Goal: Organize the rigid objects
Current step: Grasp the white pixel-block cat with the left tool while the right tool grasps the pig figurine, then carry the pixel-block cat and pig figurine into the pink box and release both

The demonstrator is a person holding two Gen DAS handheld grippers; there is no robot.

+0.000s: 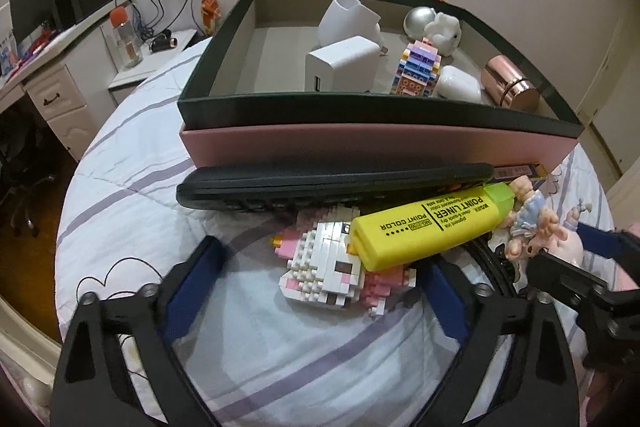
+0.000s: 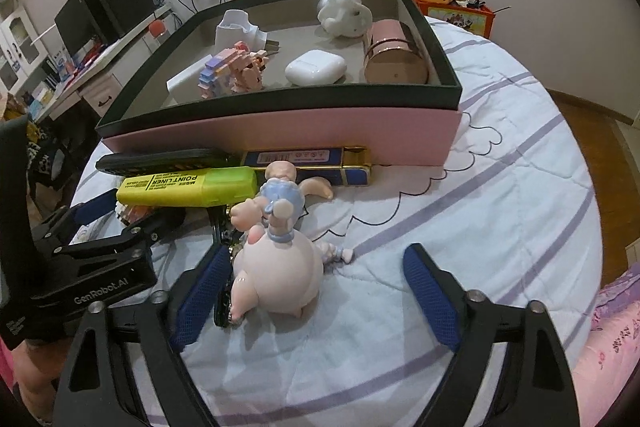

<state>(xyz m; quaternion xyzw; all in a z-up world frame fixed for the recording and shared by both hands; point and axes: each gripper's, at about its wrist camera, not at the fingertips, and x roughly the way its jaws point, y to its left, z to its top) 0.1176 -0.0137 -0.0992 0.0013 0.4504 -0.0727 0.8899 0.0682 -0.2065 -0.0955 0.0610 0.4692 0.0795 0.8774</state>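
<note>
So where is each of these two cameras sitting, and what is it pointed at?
Left wrist view: rides on the left tool, looking down along its open fingers at a brick-built toy and yellow highlighter; the right tool shows at the right edge.
Right wrist view: rides on the right tool, looking down at a pink figurine between its open fingers; the left tool shows at the left edge.
Shared: the highlighter, figurine, and the box behind, on the bed.

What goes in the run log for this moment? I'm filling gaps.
phase: approach | left gripper: open around block figure | right gripper: open around pig figurine | box: partly filled
</note>
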